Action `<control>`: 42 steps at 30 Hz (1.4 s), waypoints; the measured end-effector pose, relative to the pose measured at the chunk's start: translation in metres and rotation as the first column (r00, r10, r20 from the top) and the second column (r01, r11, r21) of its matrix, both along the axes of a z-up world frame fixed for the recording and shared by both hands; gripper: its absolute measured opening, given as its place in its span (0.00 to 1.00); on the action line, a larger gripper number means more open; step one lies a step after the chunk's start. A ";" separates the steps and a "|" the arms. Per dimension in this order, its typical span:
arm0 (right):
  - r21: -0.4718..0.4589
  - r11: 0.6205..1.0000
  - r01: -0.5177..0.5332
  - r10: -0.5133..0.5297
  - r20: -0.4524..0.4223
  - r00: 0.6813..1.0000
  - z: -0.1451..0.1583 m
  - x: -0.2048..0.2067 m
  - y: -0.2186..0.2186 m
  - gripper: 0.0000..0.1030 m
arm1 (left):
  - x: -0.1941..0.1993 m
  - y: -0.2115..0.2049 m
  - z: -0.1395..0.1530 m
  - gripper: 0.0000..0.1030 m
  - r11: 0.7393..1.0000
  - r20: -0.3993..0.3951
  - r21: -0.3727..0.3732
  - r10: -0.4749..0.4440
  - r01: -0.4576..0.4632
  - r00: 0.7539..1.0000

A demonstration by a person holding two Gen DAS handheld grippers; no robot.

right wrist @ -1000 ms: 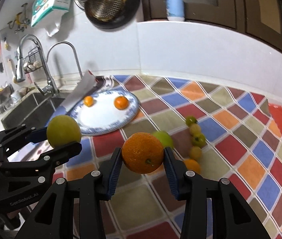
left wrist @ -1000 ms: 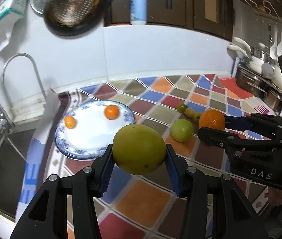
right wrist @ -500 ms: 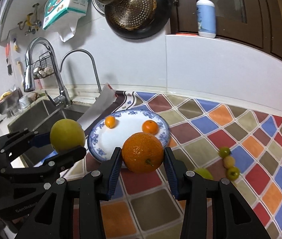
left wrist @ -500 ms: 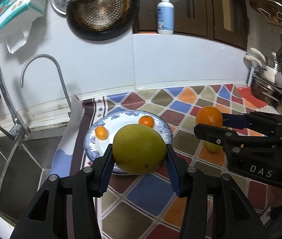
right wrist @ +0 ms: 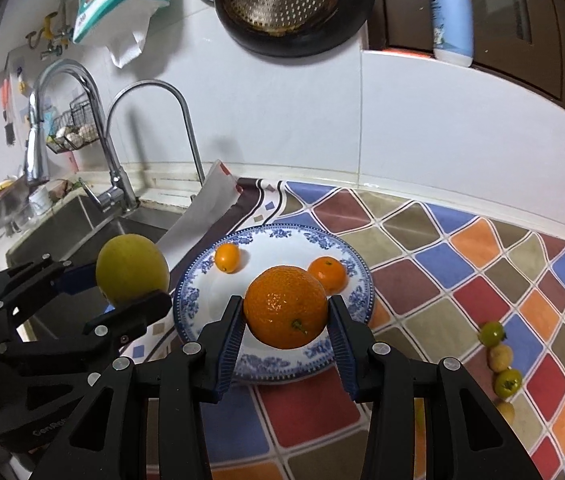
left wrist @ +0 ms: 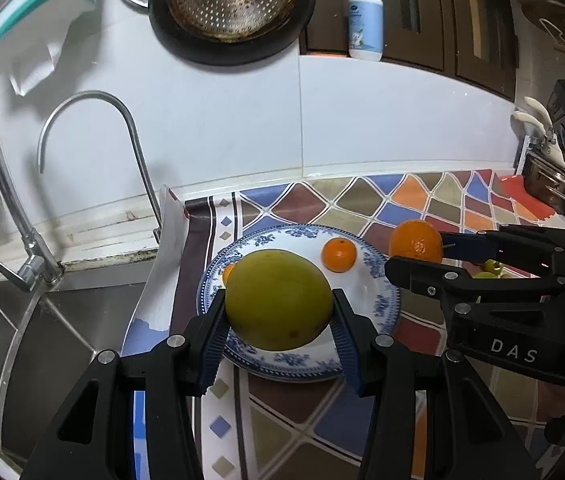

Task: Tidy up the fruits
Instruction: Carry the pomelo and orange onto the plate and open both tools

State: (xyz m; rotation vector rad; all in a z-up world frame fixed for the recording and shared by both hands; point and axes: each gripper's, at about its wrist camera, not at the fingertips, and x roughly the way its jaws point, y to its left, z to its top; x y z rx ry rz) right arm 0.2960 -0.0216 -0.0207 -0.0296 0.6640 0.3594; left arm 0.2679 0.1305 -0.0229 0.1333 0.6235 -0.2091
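Kitchen tiles in white back a surface covered by a cloth of coloured diamonds, with a sink at the left of both frames. At the lower centre of the left wrist view, the left hand-held gripper is clamped on a large yellow-green fruit, held above the near rim of a blue-patterned plate. At the lower centre of the right wrist view, the right hand-held gripper grips a big orange over the same plate. Two small oranges lie on the plate behind it, one toward the upper left, one just right of centre. Four small green-yellow fruits sit in a row on the cloth at the right edge. A pump bottle stands on the ledge at the upper right
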 end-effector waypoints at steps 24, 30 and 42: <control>-0.045 0.999 0.015 -0.022 -0.183 0.983 -0.064 0.080 0.019 0.41 | 0.079 0.008 -0.063 0.47 1.000 -0.157 0.022 -0.019 0.022 0.987; -0.045 0.999 0.023 -0.032 -0.205 0.978 -0.070 0.085 0.018 0.41 | 0.084 0.006 -0.070 0.47 0.999 -0.173 0.033 -0.018 0.024 0.985; -0.041 0.999 0.030 -0.037 -0.176 0.984 -0.062 0.079 0.016 0.49 | 0.074 0.010 -0.050 0.50 1.000 -0.111 0.025 0.006 -0.004 0.994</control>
